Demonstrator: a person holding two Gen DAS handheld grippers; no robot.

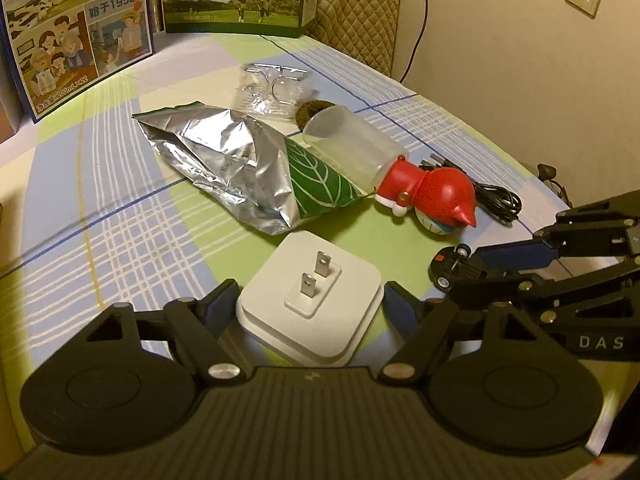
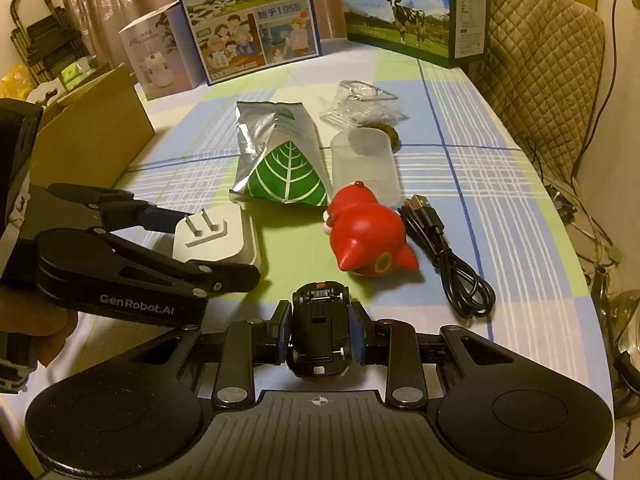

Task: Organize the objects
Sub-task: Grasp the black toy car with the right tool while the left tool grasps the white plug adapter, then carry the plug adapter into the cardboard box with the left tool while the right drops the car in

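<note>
Shown on the tablecloth: one white plug adapter (image 1: 310, 304), one black toy car (image 2: 320, 330), one red figurine (image 2: 370, 240), one foil pouch with a green leaf print (image 2: 280, 160), one translucent plastic cup (image 2: 366, 160), one coiled black USB cable (image 2: 452, 264), one crumpled clear wrapper (image 2: 360, 104) and one dark brown ring (image 1: 314, 111). At the far edge stand two milk cartons (image 2: 250, 20) (image 2: 412, 12) and one smaller white box (image 2: 154, 52); one open cardboard box (image 2: 92, 136) sits at the left. Two grippers (image 1: 310, 300) (image 2: 320, 332) appear.

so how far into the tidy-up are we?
Early. Nothing looks put away yet. In hand: left hand-held gripper brackets the white charger; right hand-held gripper is shut on the toy car. Left on the table: foil bag, plastic cup, red figurine, USB cable, clear wrapper.
</note>
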